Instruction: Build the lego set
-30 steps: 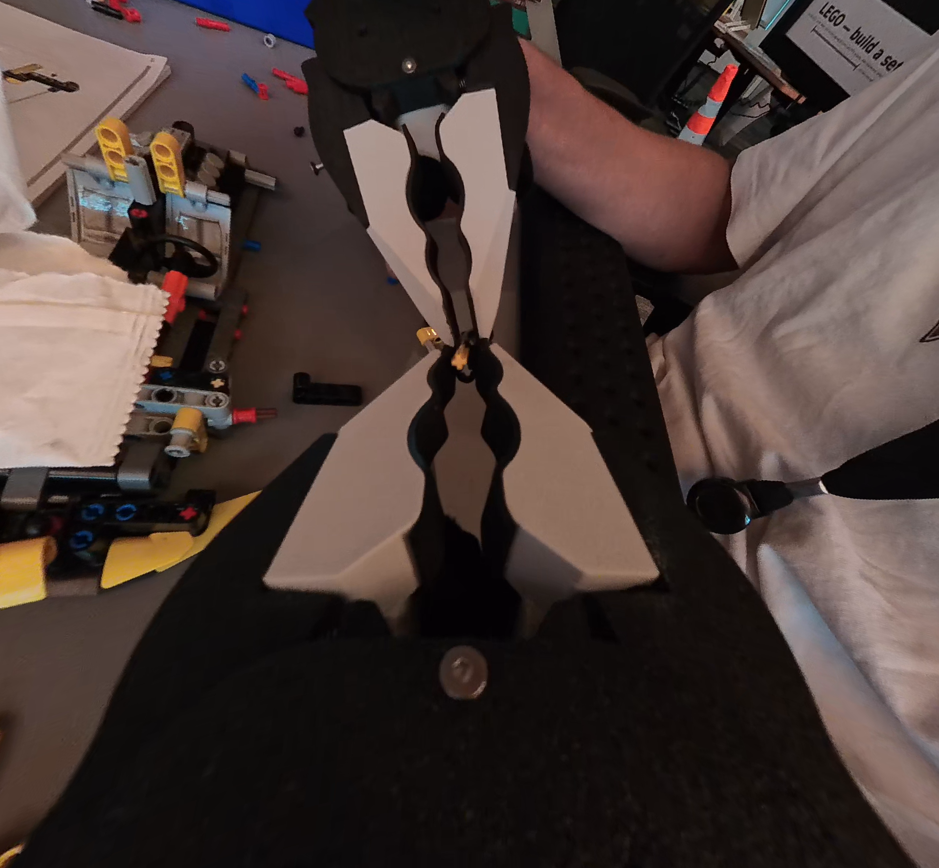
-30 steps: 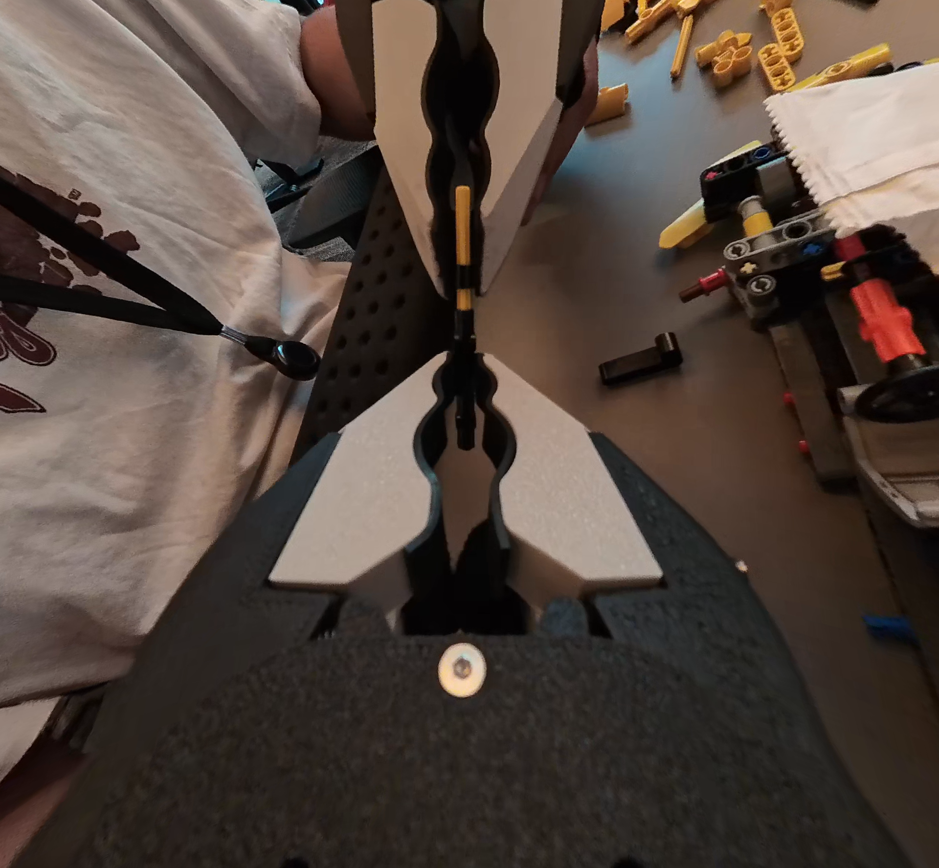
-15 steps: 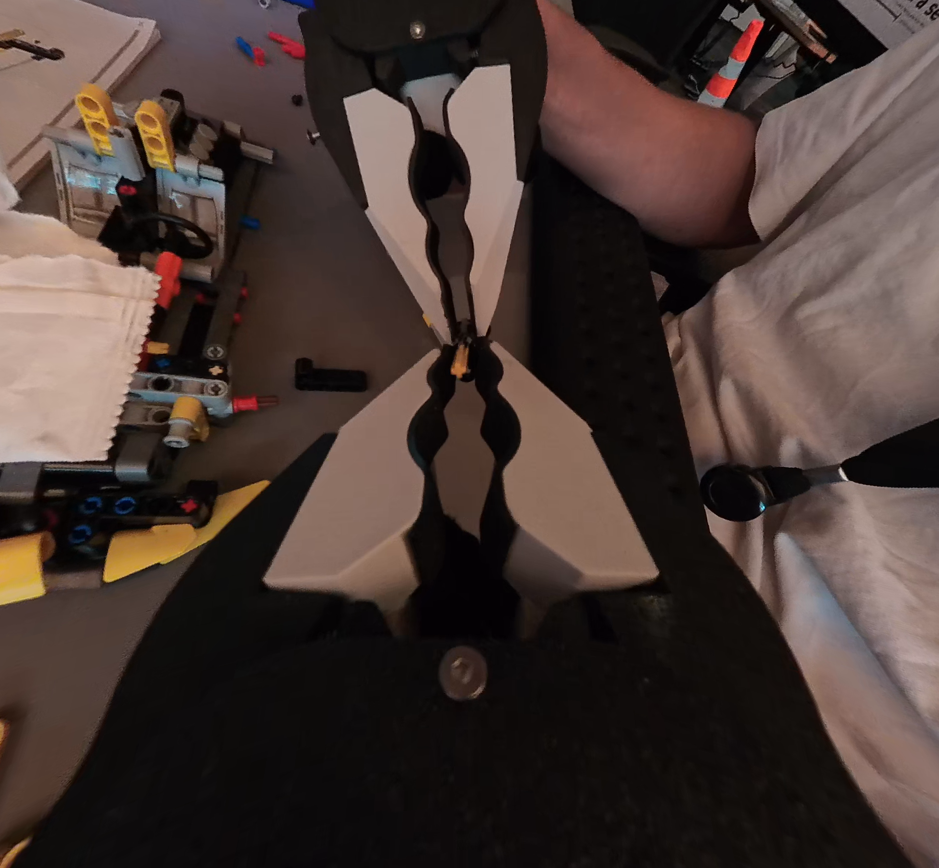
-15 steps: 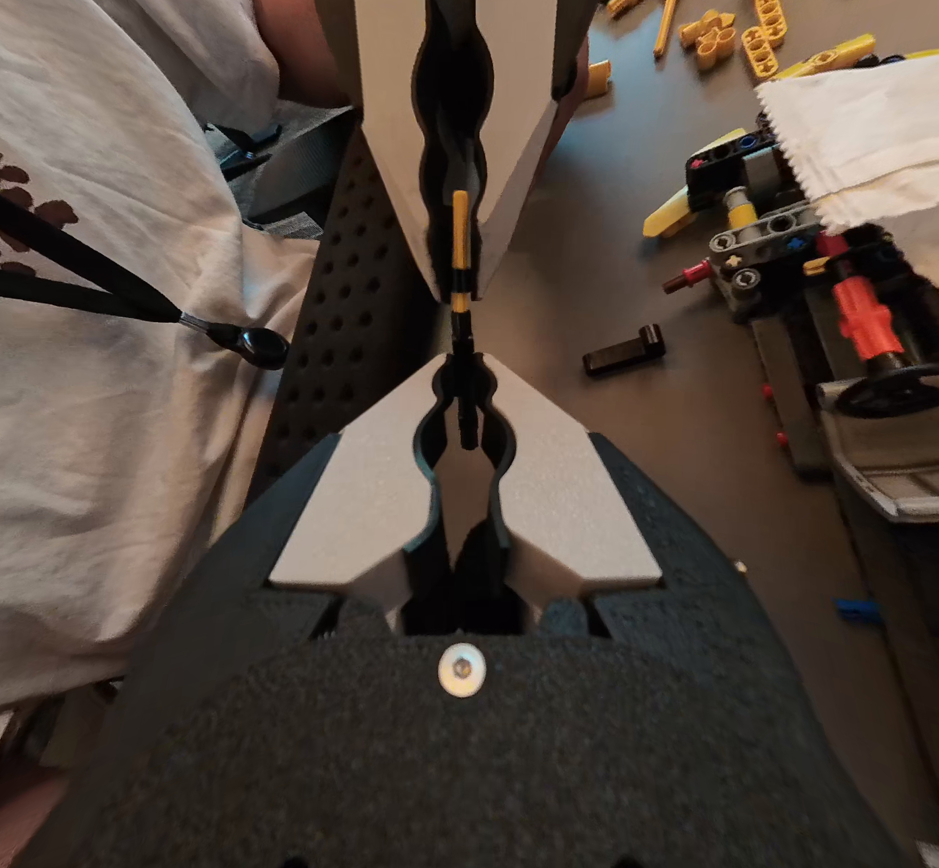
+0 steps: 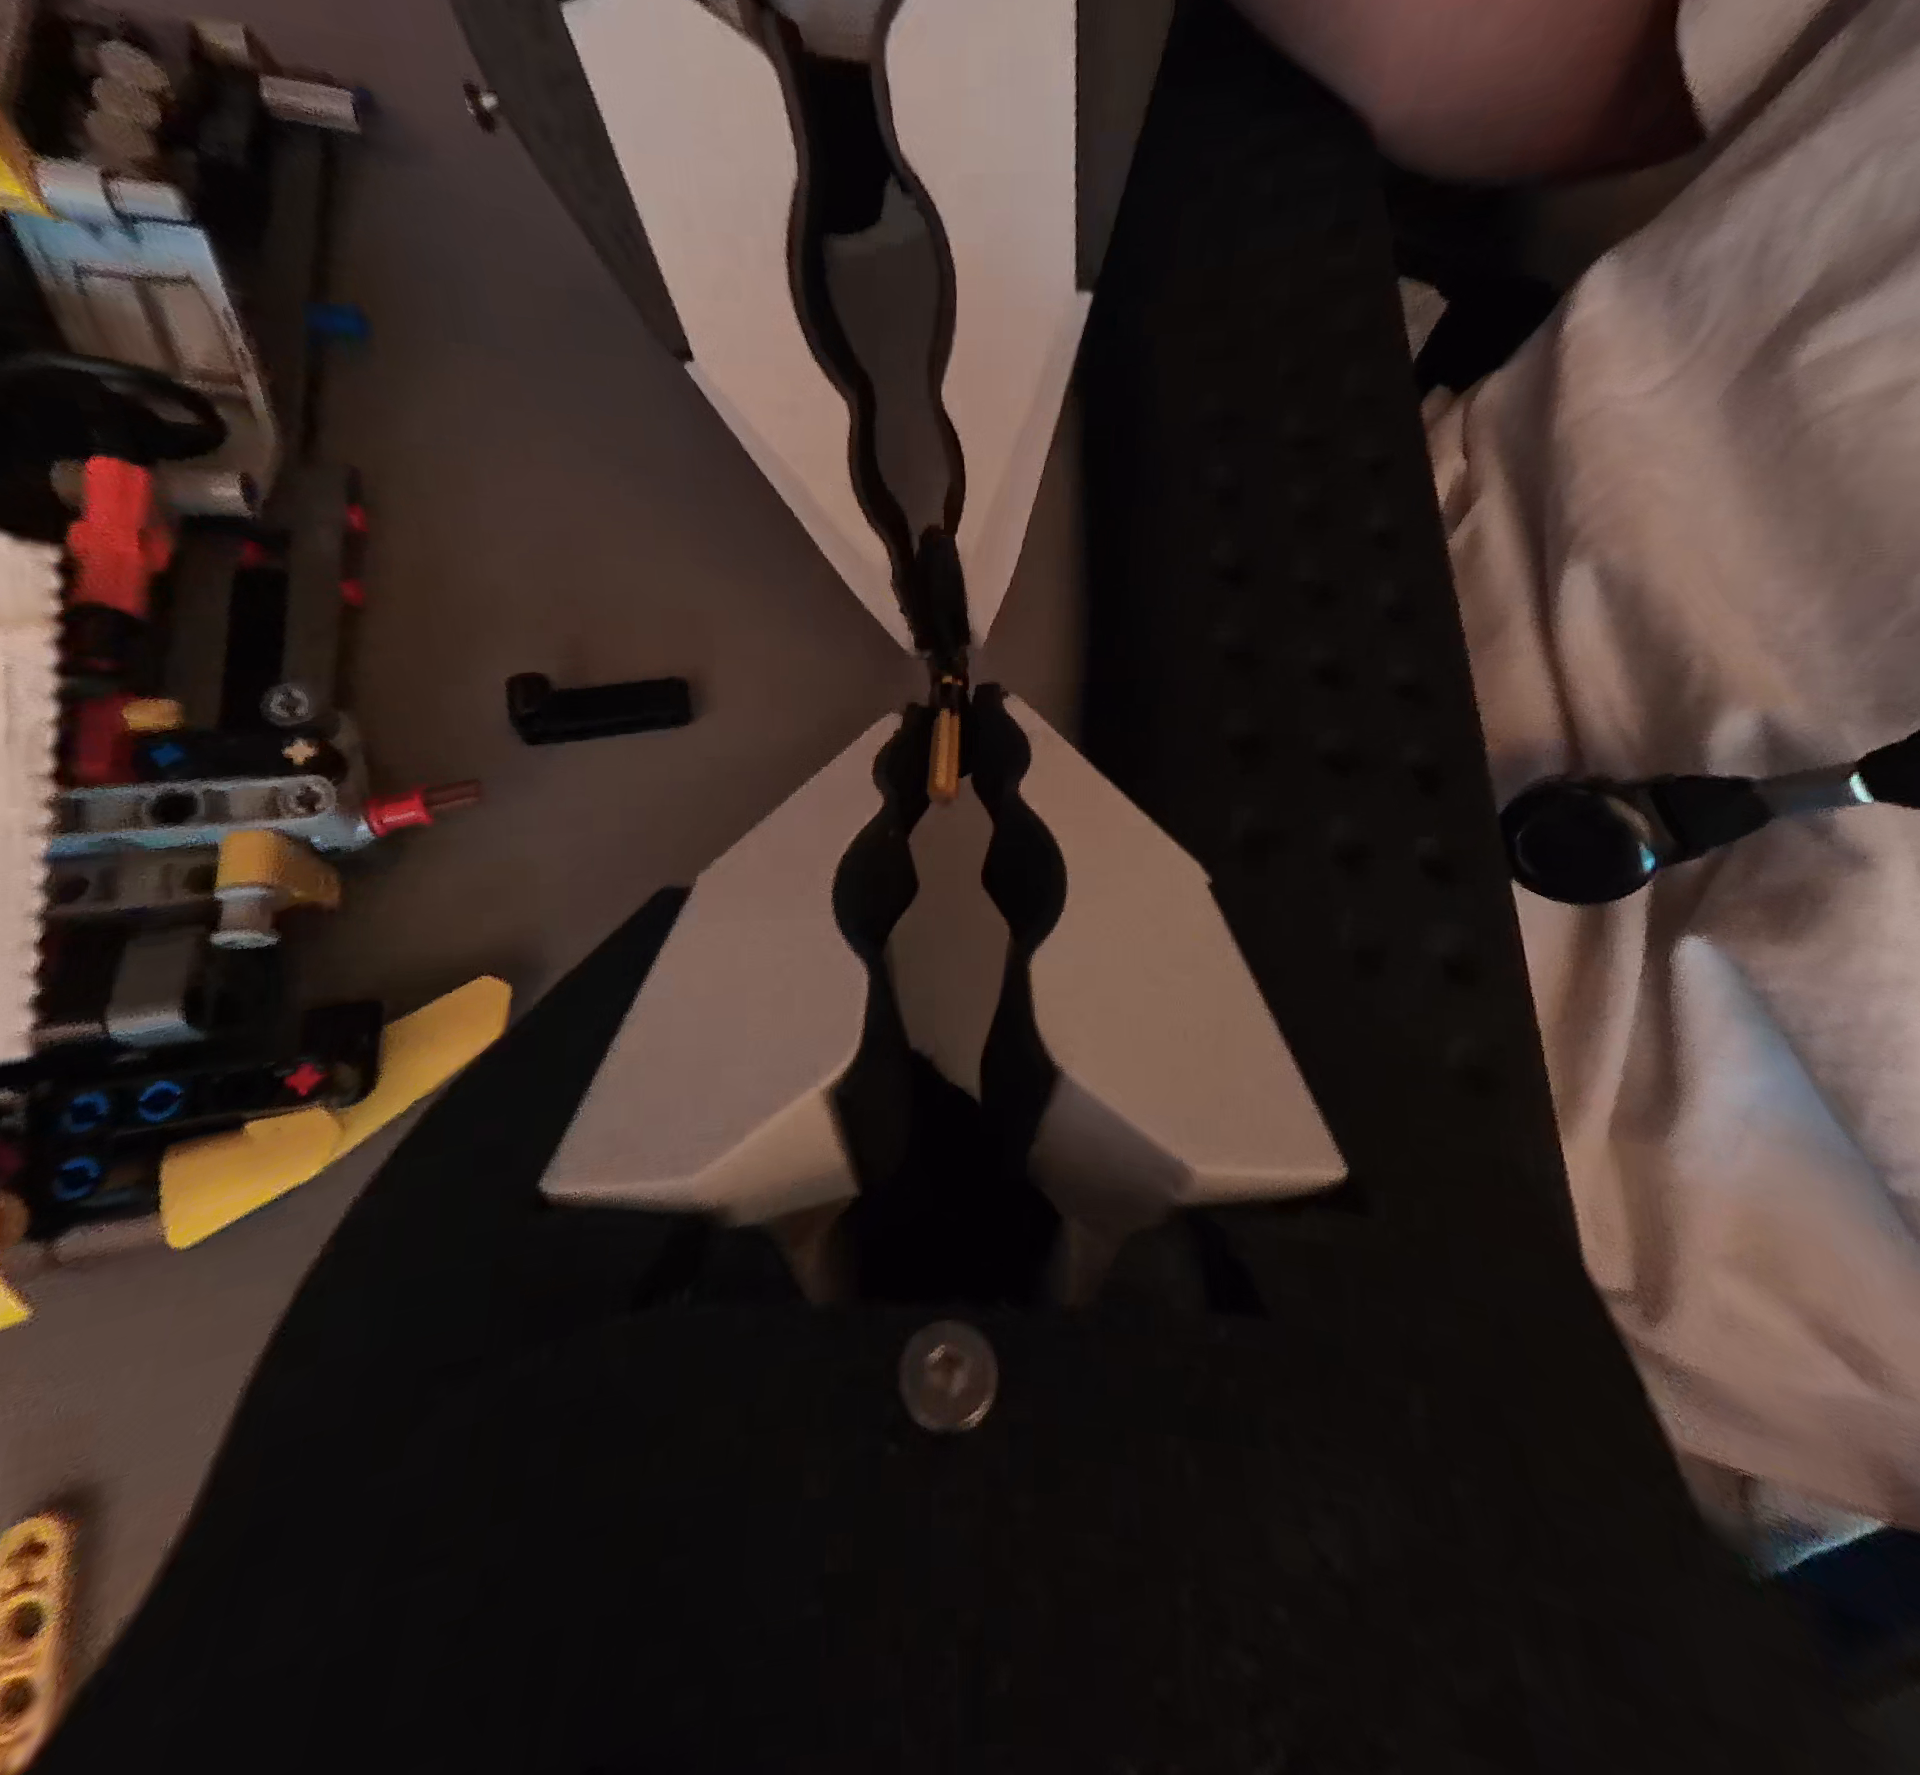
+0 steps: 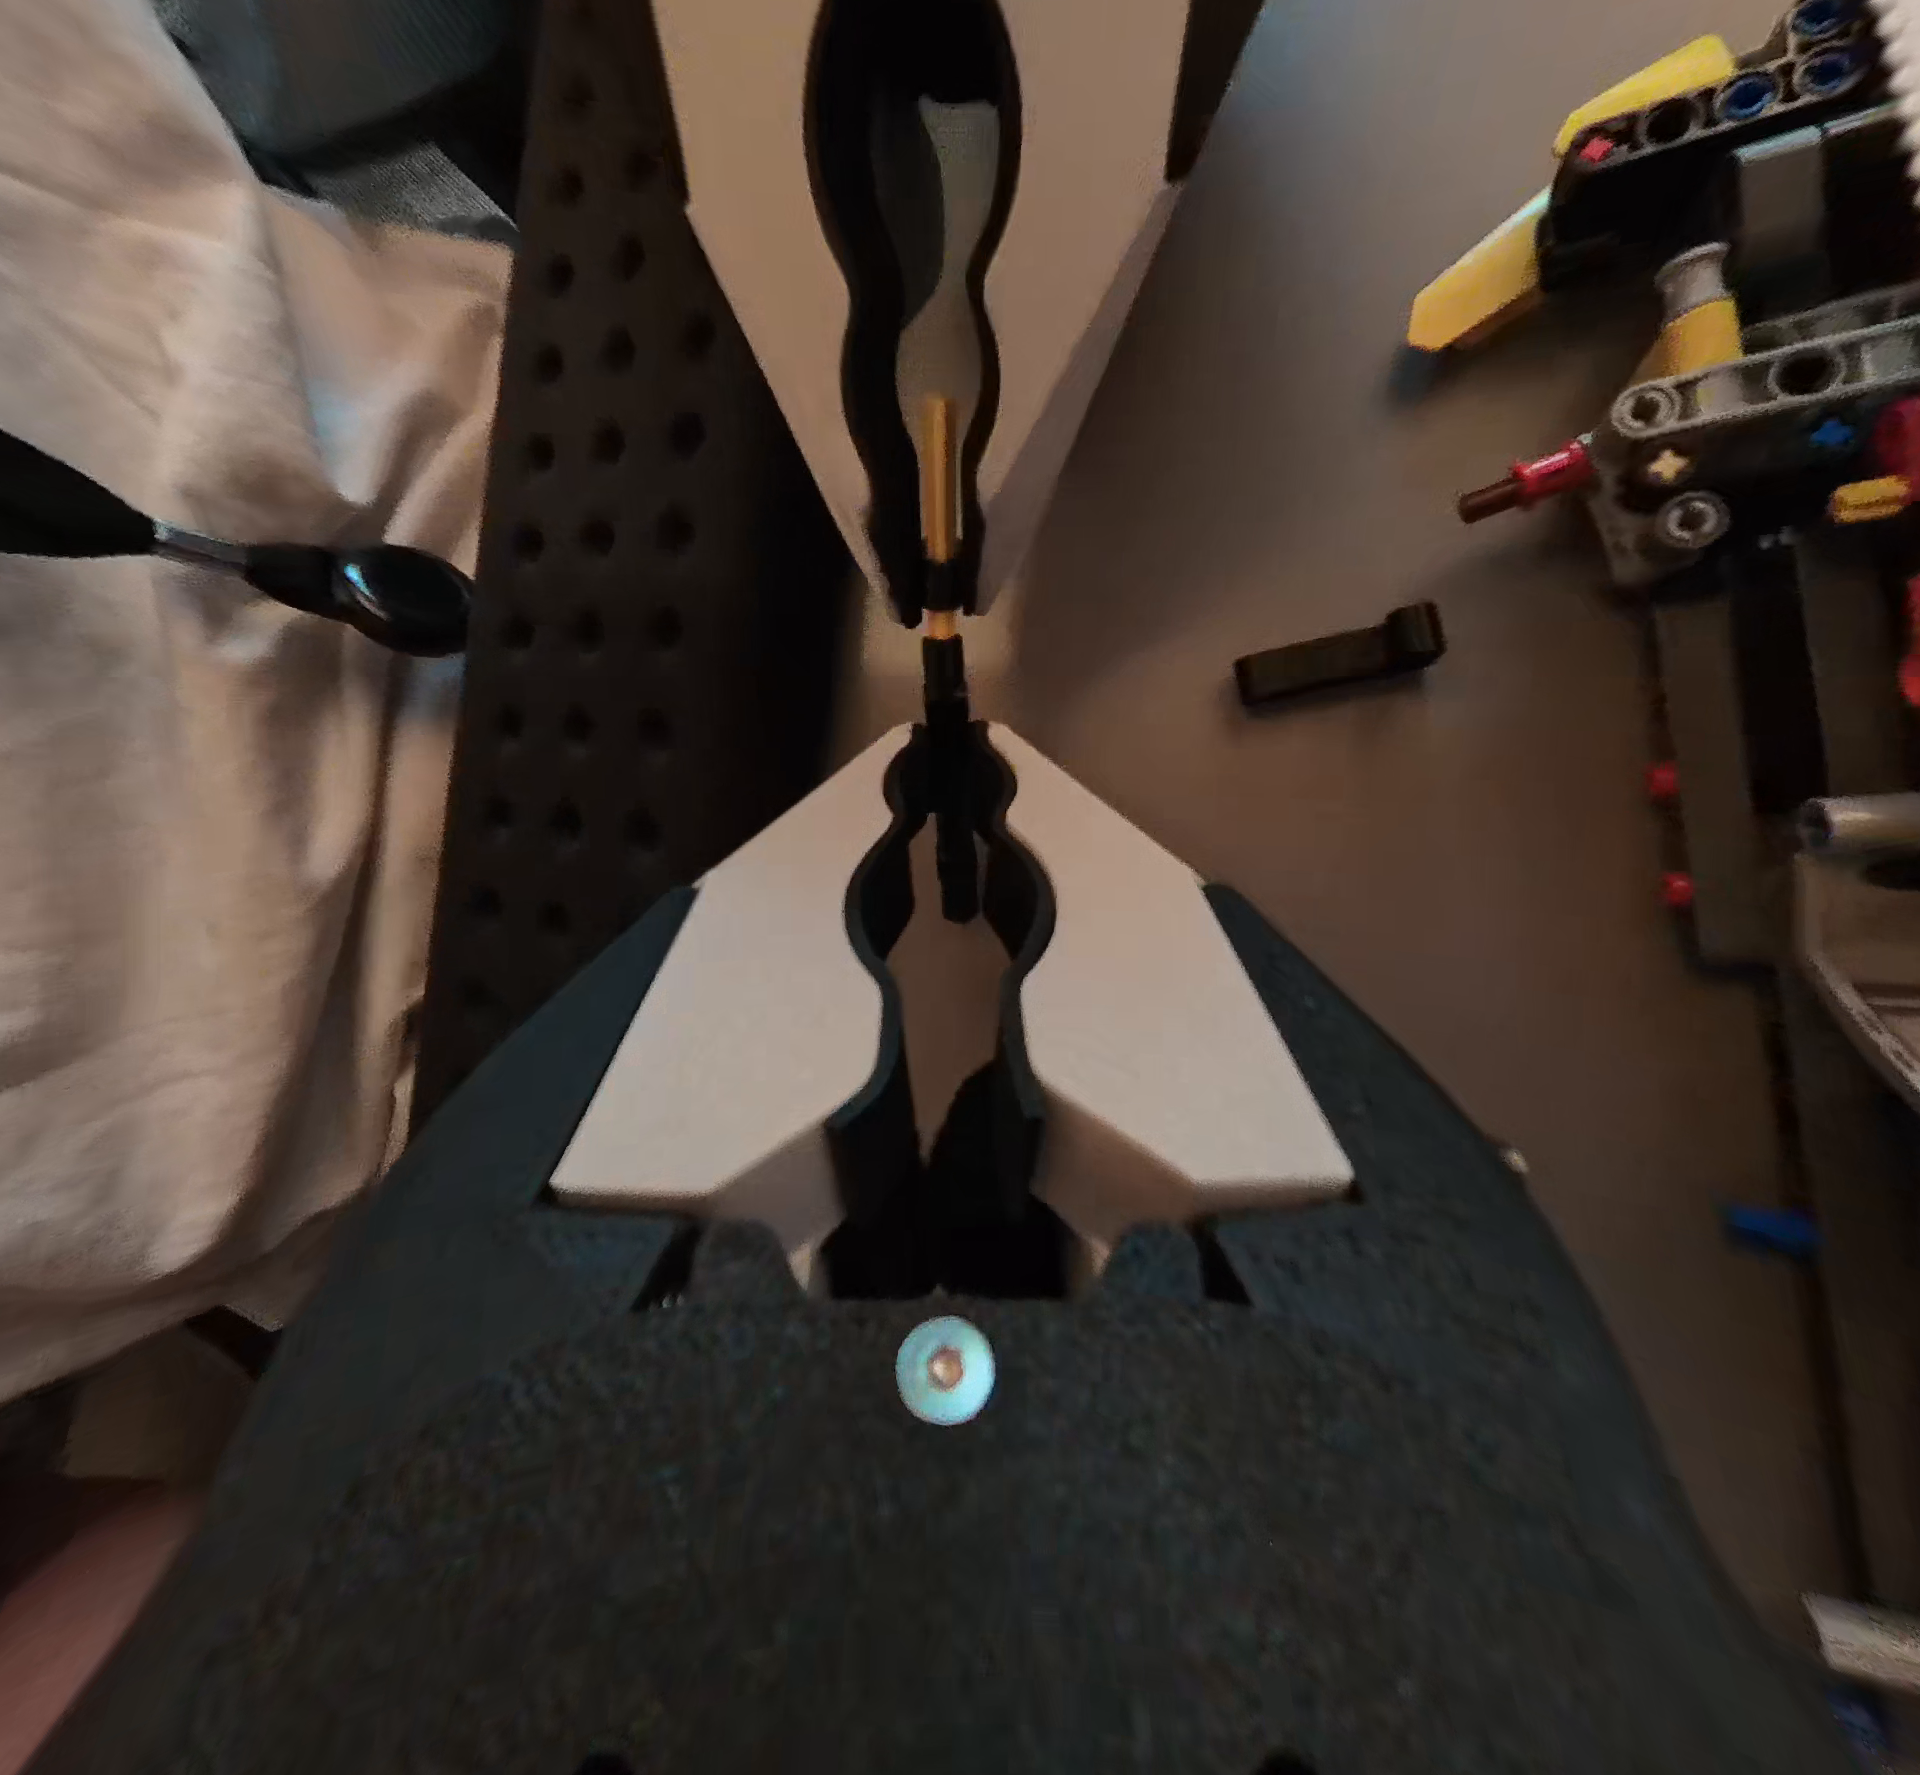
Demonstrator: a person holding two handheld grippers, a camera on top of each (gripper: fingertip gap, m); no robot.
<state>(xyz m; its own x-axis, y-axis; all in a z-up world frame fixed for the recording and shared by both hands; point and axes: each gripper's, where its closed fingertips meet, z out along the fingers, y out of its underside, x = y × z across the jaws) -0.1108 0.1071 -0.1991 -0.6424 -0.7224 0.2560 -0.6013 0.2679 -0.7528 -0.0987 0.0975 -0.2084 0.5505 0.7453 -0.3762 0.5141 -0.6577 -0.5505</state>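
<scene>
Two grippers meet tip to tip in front of us, above a grey table top (image 5: 582, 499). Our left gripper (image 5: 943, 715) has its white wedge-shaped fingers (image 5: 769, 977) drawn narrow, pinching a thin yellow plastic axle (image 5: 943, 757) right at the tips. In the right wrist view that same axle (image 6: 938, 489) runs back between the left gripper's fingers beyond our own, and a short bare stretch of it crosses the small gap between the two pairs of tips. Our right gripper (image 6: 948, 757) is likewise drawn narrow, clamped on a slim black plastic connector piece (image 6: 952, 832) that lines up end to end with the axle; we cannot tell how far the axle sits inside it. In the left wrist view the right gripper (image 5: 935, 624) points back at us with the black piece (image 5: 938, 582) between its tips. Left of our left fingers a short black plastic beam (image 5: 597, 709) lies flat on the table, apart from everything else. Farther left stands the partly built model of grey, black, yellow and red beams (image 5: 197, 811), with a red pin (image 5: 400, 809) sticking out toward the fingers and a yellow curved panel (image 5: 343, 1102) at its near end. Right of the left fingers lies a black perforated panel (image 5: 1278, 686), and past it a person's white shirt (image 5: 1683, 582) with a black clip on a strap (image 5: 1579, 842).
</scene>
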